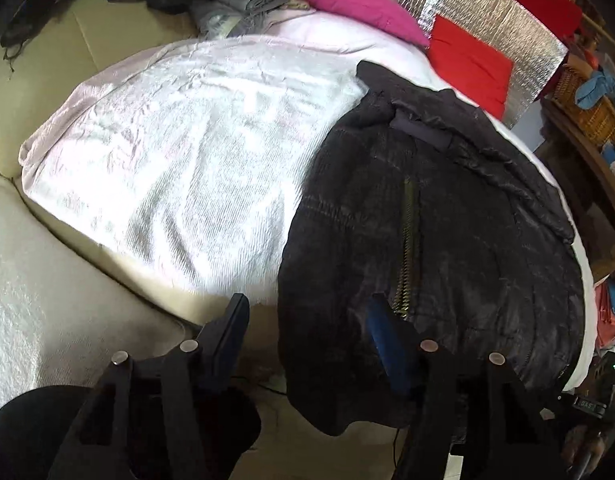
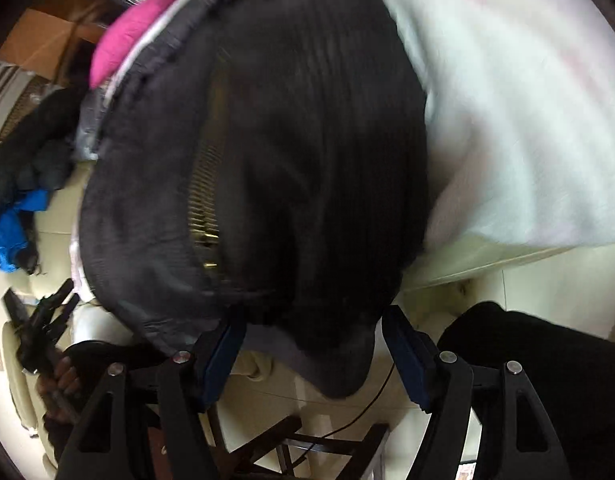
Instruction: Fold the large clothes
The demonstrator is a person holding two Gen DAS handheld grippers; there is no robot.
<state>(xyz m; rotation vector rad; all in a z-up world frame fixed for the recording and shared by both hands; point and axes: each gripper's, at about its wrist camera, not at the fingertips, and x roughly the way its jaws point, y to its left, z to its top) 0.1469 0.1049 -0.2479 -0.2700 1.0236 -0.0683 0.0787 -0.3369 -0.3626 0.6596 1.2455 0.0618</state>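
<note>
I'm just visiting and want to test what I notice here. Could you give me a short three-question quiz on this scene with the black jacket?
1. True or false: the black jacket lies on a white cover.
2. Which cushion sits nearer the jacket's collar in the left wrist view? A) the pink cushion B) the red cushion C) a green one
3. Fill in: the left gripper and the right gripper both have their fingers ____, with nothing clamped.

Key: 1 true. 2 B. 3 open; the jacket's hem hangs between the right gripper's fingers, which are not closed on it.
</note>
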